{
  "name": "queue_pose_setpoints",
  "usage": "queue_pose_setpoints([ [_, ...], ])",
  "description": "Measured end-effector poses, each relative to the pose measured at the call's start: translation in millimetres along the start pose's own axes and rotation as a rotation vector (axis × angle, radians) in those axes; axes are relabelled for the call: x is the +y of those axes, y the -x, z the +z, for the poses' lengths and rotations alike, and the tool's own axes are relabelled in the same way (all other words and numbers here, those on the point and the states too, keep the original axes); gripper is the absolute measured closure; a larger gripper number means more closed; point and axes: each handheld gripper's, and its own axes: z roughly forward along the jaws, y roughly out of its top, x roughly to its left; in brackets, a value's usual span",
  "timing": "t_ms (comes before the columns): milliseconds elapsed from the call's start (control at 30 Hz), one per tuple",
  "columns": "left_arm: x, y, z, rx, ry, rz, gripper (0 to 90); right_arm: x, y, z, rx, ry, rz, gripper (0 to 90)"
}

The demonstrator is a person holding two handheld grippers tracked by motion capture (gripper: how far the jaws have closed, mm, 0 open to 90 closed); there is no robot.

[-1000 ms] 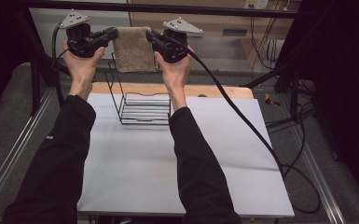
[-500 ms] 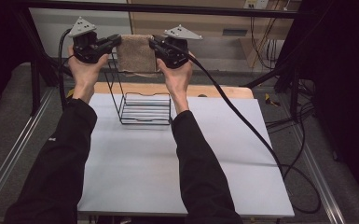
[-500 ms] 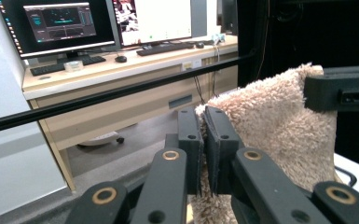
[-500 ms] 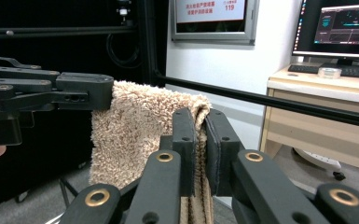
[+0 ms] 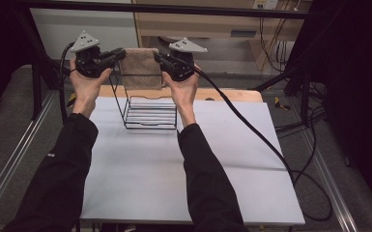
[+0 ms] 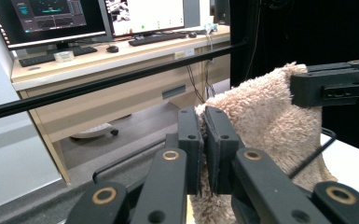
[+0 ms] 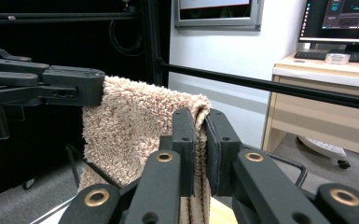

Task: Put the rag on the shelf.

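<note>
A beige fluffy towel [image 5: 141, 67] hangs stretched between my two grippers, above a black wire rack [image 5: 147, 112] on the white table [image 5: 183, 164]. My left gripper [image 5: 121, 53] is shut on the towel's left top corner; in the left gripper view its jaws pinch the towel [image 6: 261, 112] edge at the gripper [image 6: 204, 140]. My right gripper [image 5: 157, 56] is shut on the right top corner, and in the right gripper view its jaws clamp the towel [image 7: 135, 126] fold at the gripper [image 7: 203, 140]. The towel's lower edge reaches the rack's top.
A wooden board [image 5: 232, 94] lies behind the rack at the table's far edge. A black frame bar [image 5: 174, 8] runs across above the towel. A thick cable [image 5: 251, 130] trails from the right gripper over the table's right side. A desk with monitors [image 6: 74, 18] stands beyond.
Both grippers have come down with the towel, bringing its lower edge closer to the wire rack. Both grips stayed the same.
</note>
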Motion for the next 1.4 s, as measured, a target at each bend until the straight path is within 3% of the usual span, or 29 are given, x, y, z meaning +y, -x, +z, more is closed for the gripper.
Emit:
queue_pose_setpoints([
  [233, -5.7, 5.5, -8.9, -0.017, 0.013, 0.004, 85.4, -5.8, -2.9, -5.0, 0.010, 0.004, 0.004, 83.4],
  [700, -14.4, 14.1, -20.8, -0.041, -0.006, -0.003, 85.0, -6.7, -11.3, -15.5, 0.013, -0.027, -0.045, 82.3],
  [833, -17.0, 15.9, -23.3, -0.046, -0.031, -0.024, 84.7, -7.8, -14.7, -18.5, 0.016, -0.053, -0.051, 82.1],
  [1133, -21.6, 22.8, -27.8, -0.038, -0.079, -0.020, 83.4, -14.8, -14.8, -26.3, 0.063, -0.088, -0.033, 82.2],
  [1400, -27.0, 23.5, -28.6, -0.043, -0.115, -0.035, 81.4, -19.4, -16.5, -27.6, 0.080, -0.114, -0.070, 82.2],
])
